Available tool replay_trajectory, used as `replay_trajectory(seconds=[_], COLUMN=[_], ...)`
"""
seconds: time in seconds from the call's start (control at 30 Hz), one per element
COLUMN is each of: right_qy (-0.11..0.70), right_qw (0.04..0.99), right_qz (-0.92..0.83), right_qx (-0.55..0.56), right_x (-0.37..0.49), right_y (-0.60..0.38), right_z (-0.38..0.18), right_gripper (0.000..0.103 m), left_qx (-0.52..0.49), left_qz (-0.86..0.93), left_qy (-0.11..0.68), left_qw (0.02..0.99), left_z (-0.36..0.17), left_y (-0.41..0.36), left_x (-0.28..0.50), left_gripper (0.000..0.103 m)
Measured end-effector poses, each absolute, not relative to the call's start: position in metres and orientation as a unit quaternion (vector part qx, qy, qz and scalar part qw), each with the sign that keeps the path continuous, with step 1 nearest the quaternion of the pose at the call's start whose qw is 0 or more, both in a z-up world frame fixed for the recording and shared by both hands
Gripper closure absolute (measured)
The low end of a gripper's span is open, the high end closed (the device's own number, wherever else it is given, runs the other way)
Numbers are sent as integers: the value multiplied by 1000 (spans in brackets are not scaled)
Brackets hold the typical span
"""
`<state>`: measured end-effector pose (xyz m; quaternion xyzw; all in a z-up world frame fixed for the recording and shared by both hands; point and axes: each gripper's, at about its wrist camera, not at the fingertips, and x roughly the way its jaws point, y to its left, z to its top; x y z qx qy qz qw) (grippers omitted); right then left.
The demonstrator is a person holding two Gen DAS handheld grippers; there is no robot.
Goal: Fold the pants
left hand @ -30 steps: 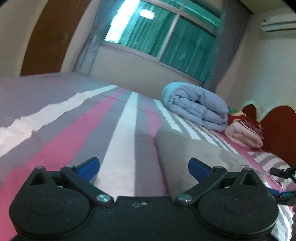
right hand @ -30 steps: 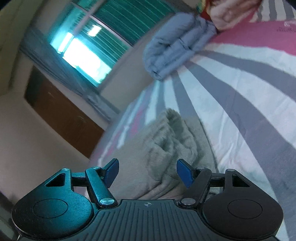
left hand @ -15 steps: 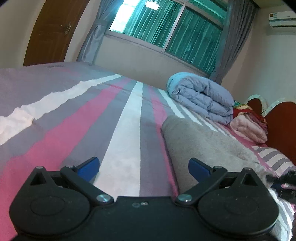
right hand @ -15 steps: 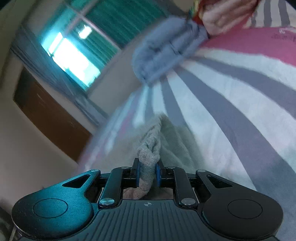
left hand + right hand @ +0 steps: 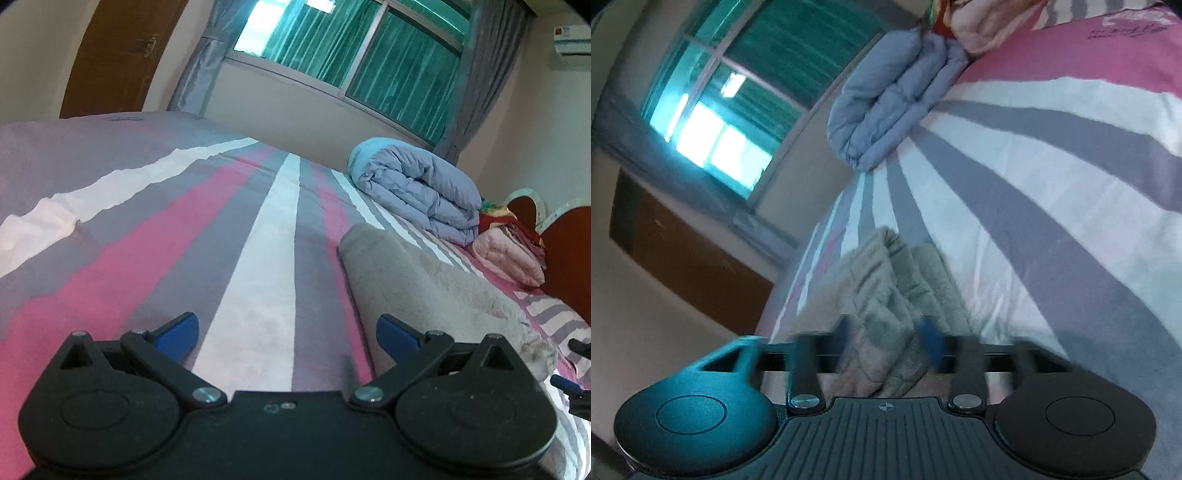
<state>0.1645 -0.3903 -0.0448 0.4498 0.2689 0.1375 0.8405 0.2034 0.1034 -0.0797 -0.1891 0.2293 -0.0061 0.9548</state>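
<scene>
The grey-beige fleece pants lie folded lengthwise on the striped bed sheet. My left gripper is open just above the sheet. Its right fingertip is at the pants' left edge, and only sheet lies between the jaws. In the right wrist view my right gripper is motion-blurred at the bunched end of the pants. Its jaws are opening. A ridge of fabric still stands between the fingers, but the pads are clear of it.
A rolled blue duvet and folded pink bedding lie at the far right, next to a brown headboard. A window with green curtains and a brown door are beyond the bed.
Half a second ago my right gripper was shut on a pinched fold of the pants; now its jaws have parted and the fold has slumped. The left gripper has hardly moved.
</scene>
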Motion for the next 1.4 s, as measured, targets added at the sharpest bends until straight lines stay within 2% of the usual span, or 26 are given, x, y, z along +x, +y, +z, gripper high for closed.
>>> replay_trajectory(seconds=[0.2,0.37,0.43,0.47,0.6,0.7,0.87,1.1,1.23,1.27,1.3,1.33,1.37,1.4], right_qy=[304,347,353,351,298,324,320,297,289,291,291,291,292,291], right_qw=[795,789,797,804,821,808,806,819,822,826,832,837,843,849], right_qz=[170,151,144,145,161,130,152,151,143,145,145,145,147,150], right_qx=[496,484,469,458,460,474,475,467,469,460,450,439,428,416], right_x=[172,187,189,187,161,157,154,134,136,139,143,147,152,154], right_y=[-383,-363,-361,-360,-363,-369,-376,-383,-387,-389,-390,-394,-396,-398], right_z=[-60,-68,-63,-58,-47,-73,-65,-60,-52,-49,-46,-43,-39,-34], right_gripper=[44,45,60,63,64,65,57,57,55,51,39,35,35,35], left_qx=[-184,-179,-173,-170,-161,-157,-148,-136,-142,-138,-134,-135,-142,-150], left_qz=[-10,-6,-3,-3,-2,-2,-1,-1,-33,-47,-56,-64,-73,-87], left_qy=[231,233,237,239,244,247,250,251,226,224,231,246,261,267], left_qw=[955,956,956,956,956,956,957,958,963,964,962,958,952,948], left_z=[-78,-78,-79,-80,-80,-80,-80,-78,-66,-63,-61,-60,-60,-59], left_y=[100,99,97,96,95,95,93,89,91,91,91,92,92,93], left_x=[203,203,204,204,204,205,204,199,192,193,197,202,207,209], left_gripper=[7,7,7,7,7,6,6,6,7,7,7,10,17,19])
